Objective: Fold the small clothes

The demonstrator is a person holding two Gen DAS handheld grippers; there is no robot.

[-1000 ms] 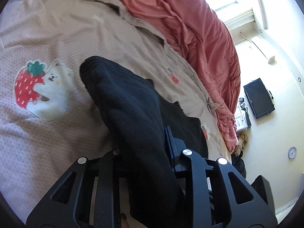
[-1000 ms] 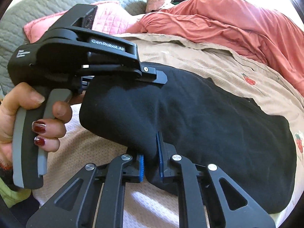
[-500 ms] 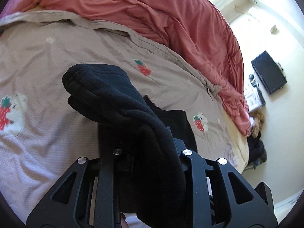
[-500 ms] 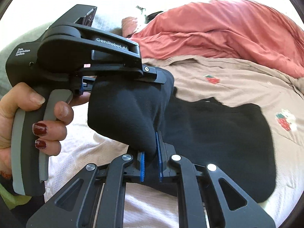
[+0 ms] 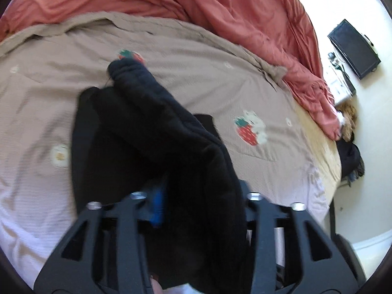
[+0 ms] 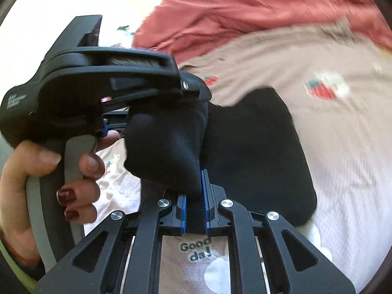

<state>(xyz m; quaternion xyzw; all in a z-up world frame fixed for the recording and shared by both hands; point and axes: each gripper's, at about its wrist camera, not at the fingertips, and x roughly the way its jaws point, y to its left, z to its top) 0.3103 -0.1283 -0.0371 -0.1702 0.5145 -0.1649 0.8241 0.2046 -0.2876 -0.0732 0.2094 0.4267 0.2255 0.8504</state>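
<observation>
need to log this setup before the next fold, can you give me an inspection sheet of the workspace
surface: tan bedspread with strawberry prints.
job's things: black garment, half folded; lower part flat, upper edge lifted over it.
clutter: red duvet bunched along the far side.
grippers: left gripper has just been opening, cloth between its jaws, grip hidden by folds; right gripper shut on the garment's corner; a hand holds the left one's handle.
cables: wires by the black monitor, too small to trace.
surroundings: pale floor, dark pile beside the bed.
</observation>
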